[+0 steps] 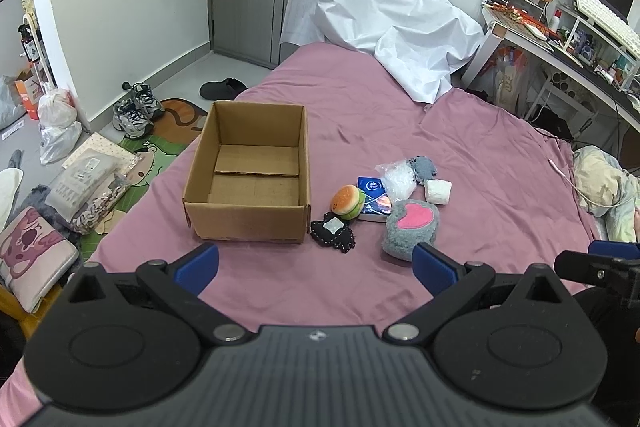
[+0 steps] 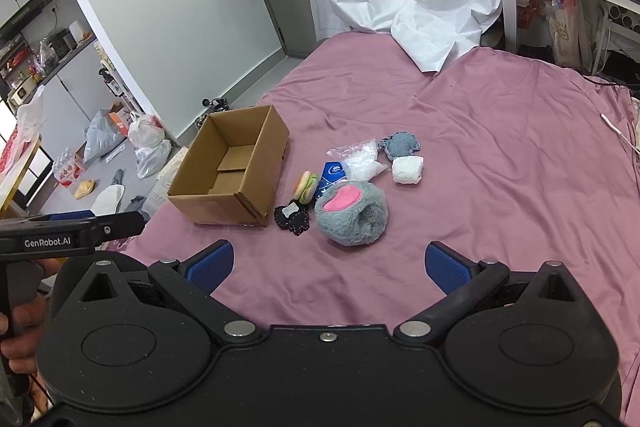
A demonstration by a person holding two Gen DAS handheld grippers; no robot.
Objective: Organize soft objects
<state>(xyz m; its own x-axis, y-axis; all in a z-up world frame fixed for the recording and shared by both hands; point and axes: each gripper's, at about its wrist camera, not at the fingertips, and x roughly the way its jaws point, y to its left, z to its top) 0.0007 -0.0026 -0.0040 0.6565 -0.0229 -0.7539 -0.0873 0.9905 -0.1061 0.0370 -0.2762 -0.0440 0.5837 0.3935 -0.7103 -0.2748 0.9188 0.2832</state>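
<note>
Pink bed [image 1: 360,99] — both tools level, spread.

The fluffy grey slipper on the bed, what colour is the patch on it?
Pink, heart-shaped, on the grey slipper; it shows best in the left wrist view.

A plain brown cardboard box [image 1: 248,179] sits left of centre on a mauve-pink bedsheet [image 1: 460,131], beside a grey fuzzy slipper [image 1: 410,227] with a pink heart, an orange-and-green burger plush [image 1: 349,202], a black white-stitched pouch [image 1: 334,235], a blue packet [image 1: 372,189] and, at upper centre, a white sheet [image 1: 380,19]
</note>
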